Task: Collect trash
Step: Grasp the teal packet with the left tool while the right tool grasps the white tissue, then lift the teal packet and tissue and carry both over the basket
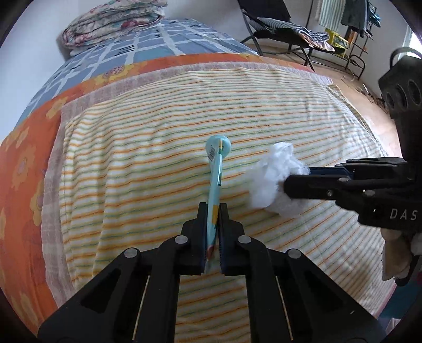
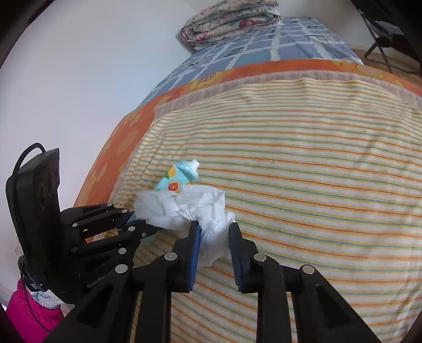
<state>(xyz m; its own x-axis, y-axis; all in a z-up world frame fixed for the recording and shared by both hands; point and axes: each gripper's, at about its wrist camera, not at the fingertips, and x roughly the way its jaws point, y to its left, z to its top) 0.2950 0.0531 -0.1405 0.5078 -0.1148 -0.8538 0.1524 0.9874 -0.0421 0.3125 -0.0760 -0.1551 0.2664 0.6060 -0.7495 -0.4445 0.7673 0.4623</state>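
A flattened light-blue tube (image 1: 216, 168) with fruit pictures stands on edge over the striped towel (image 1: 147, 147), its round shoulder pointing away. My left gripper (image 1: 213, 204) is shut on the tube's tail end. Just right of it lies a crumpled white tissue (image 1: 274, 179), with my right gripper (image 1: 287, 184) coming in from the right, shut on it. In the right wrist view the tissue (image 2: 190, 205) bunches between the blue pads (image 2: 195, 237) of the right gripper (image 2: 215, 227). The tube (image 2: 179, 174) pokes out behind it, and the left gripper (image 2: 132, 221) reaches in from the left.
The towel covers a bed with an orange flowered blanket (image 1: 23, 163) and a blue checked sheet (image 1: 147, 39). A folded quilt (image 1: 110, 21) sits at the far end. A folding chair (image 1: 274, 29) and a clothes rack (image 1: 350, 31) stand on the wooden floor beyond the bed's right edge. A white wall (image 2: 92, 79) runs along its left.
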